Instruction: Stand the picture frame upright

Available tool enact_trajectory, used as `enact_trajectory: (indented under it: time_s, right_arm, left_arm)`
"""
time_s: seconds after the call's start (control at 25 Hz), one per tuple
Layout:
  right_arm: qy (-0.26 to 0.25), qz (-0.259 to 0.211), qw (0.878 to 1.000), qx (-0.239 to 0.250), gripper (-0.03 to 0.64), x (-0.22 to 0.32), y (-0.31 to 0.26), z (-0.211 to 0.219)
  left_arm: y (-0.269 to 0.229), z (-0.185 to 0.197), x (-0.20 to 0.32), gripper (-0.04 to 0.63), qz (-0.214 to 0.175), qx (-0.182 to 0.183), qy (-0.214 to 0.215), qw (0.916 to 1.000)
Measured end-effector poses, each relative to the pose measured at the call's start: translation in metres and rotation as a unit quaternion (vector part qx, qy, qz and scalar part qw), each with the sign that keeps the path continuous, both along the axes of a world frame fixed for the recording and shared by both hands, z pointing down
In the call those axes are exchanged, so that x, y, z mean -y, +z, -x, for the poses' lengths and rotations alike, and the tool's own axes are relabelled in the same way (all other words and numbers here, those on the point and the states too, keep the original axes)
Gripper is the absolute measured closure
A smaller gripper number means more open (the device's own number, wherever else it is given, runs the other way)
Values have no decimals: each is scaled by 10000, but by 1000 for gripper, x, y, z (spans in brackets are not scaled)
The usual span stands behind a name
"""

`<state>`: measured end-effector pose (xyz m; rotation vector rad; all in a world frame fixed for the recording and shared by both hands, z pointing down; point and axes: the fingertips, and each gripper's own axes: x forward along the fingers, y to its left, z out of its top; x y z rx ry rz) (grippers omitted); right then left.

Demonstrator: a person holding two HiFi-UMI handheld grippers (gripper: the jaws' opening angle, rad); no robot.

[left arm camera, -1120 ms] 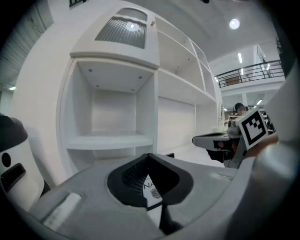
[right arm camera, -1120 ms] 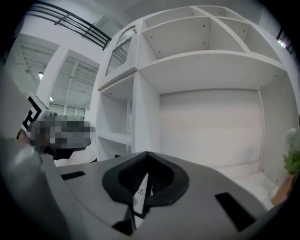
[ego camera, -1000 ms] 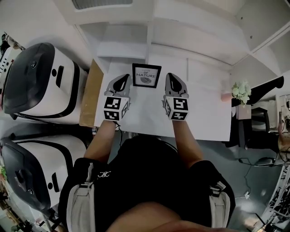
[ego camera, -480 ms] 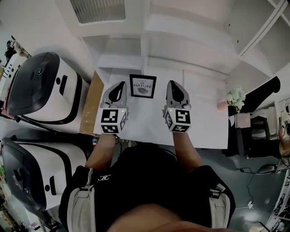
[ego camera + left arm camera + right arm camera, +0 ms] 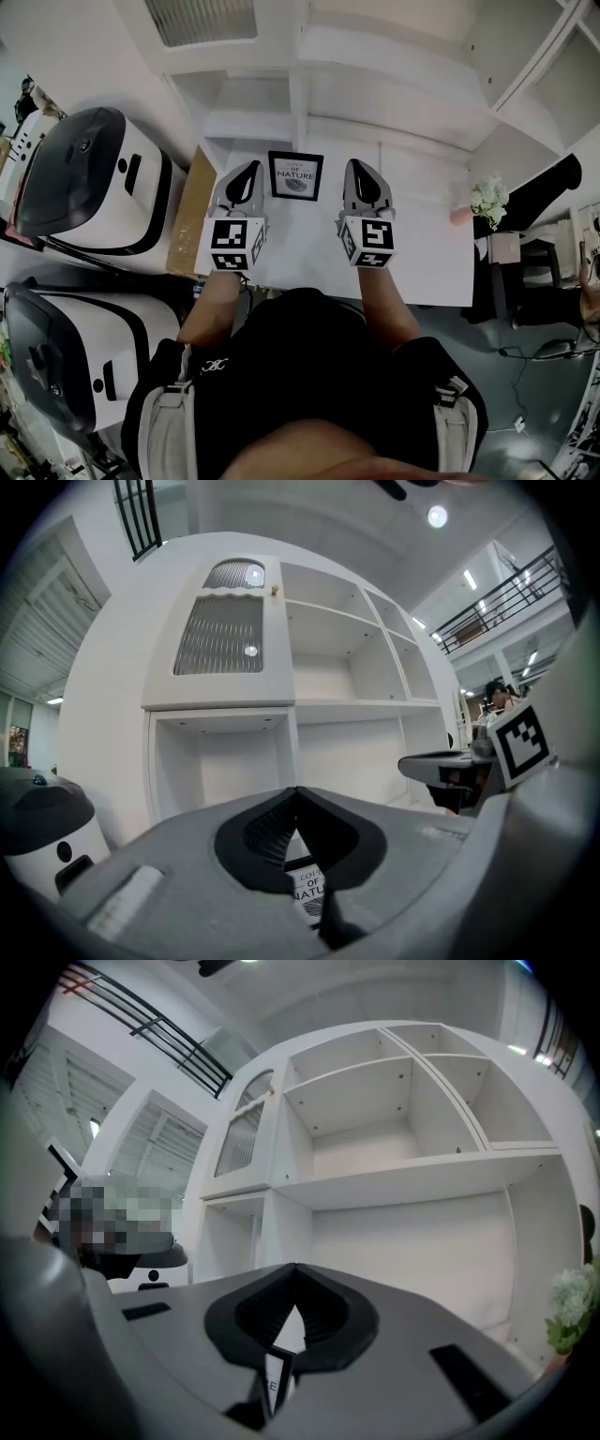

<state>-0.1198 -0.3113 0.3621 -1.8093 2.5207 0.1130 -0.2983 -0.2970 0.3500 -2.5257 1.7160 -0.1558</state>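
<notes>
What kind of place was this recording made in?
Probably a staged room corner inside a large hall or lab: a white shelf unit behind a white table with a picture frame, and big white-and-black machines beside it.

Black-edged frame (image 5: 295,175), white inside with dark lettering. Grey left gripper (image 5: 249,171) and right gripper (image 5: 357,169), black-lined at the pads; black-and-white square markers on each cube (image 5: 231,246). White table (image 5: 427,258), white shelves (image 5: 375,66). White machines (image 5: 89,178) with glossy black tops. Tan board (image 5: 187,211). Pale flowers (image 5: 490,197). Black shirt (image 5: 300,366), grey straps (image 5: 169,422).
</notes>
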Motion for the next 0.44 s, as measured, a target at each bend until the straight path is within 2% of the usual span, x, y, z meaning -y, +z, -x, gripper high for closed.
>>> enact_trajectory:
  time_s: [0.2, 0.44]
  right_arm:
    - [5, 36, 10000, 46, 615, 5, 0, -2]
    - [14, 85, 9999, 104, 615, 11, 3, -4]
  left_arm:
    - [1, 1, 3, 578, 82, -118, 46, 9999]
    - [1, -1, 4, 578, 7, -39, 60, 10000]
